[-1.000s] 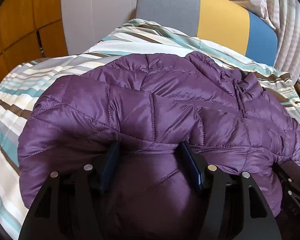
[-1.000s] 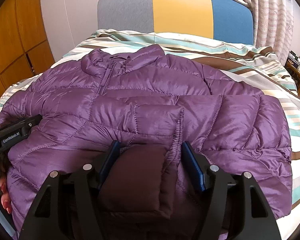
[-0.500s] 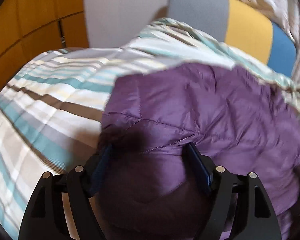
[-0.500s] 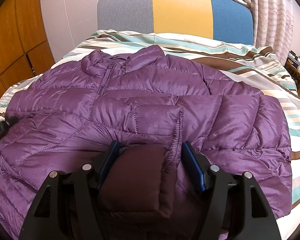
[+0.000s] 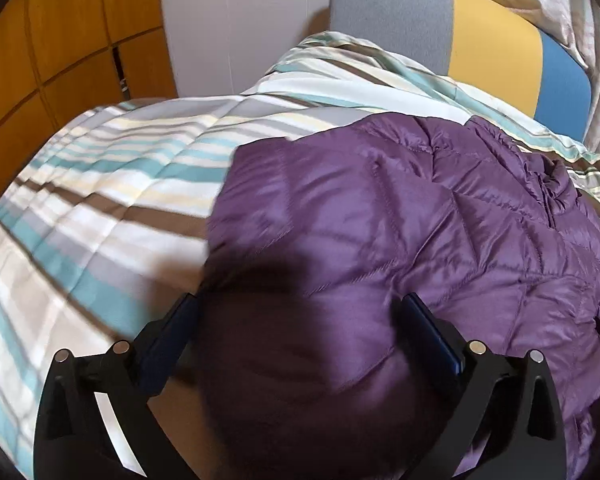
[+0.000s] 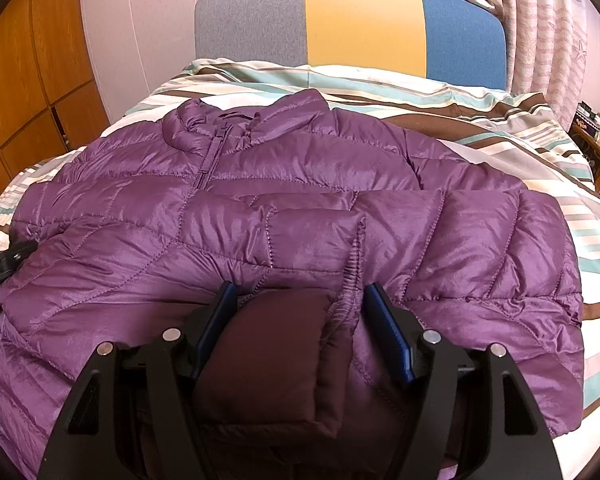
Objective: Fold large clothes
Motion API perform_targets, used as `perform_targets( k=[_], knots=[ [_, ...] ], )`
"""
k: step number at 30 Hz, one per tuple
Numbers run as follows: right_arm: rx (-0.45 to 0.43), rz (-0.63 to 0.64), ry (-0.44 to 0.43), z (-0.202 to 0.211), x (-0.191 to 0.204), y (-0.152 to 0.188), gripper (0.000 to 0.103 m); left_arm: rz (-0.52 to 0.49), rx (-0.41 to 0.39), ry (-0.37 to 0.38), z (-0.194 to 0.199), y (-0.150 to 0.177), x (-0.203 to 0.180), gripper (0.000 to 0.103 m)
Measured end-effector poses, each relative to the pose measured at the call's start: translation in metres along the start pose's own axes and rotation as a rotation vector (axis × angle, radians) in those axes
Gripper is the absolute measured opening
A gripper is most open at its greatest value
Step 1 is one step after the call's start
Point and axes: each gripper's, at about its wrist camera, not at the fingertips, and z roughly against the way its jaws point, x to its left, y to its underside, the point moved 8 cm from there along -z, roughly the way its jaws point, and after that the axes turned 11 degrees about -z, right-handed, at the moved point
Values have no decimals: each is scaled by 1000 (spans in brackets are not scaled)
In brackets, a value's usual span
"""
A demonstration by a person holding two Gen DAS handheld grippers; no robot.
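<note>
Left wrist view: the purple quilted puffer jacket (image 5: 400, 216) lies on the striped duvet (image 5: 112, 184) of the bed. The left gripper (image 5: 300, 316) has its jaws opening, spread wide; a dark fold of the jacket's edge bulges between them, with the left pad standing clear of the fabric.

Right wrist view: the jacket (image 6: 284, 200) lies front up, collar toward the headboard (image 6: 356, 24). The right gripper (image 6: 296, 304) has its jaws opening, part-spread; a folded hem section sits between them, both pads beside the fabric.
</note>
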Motion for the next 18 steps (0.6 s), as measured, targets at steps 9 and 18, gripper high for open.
perform_targets(
  k=[9, 18],
  knots=[
    [27, -29, -2, 8, -7, -3, 79, 156, -59, 141, 60, 42, 15, 100],
    [88, -51, -77, 79, -18, 24, 79, 39, -71, 196, 94, 91, -2, 100]
  ],
)
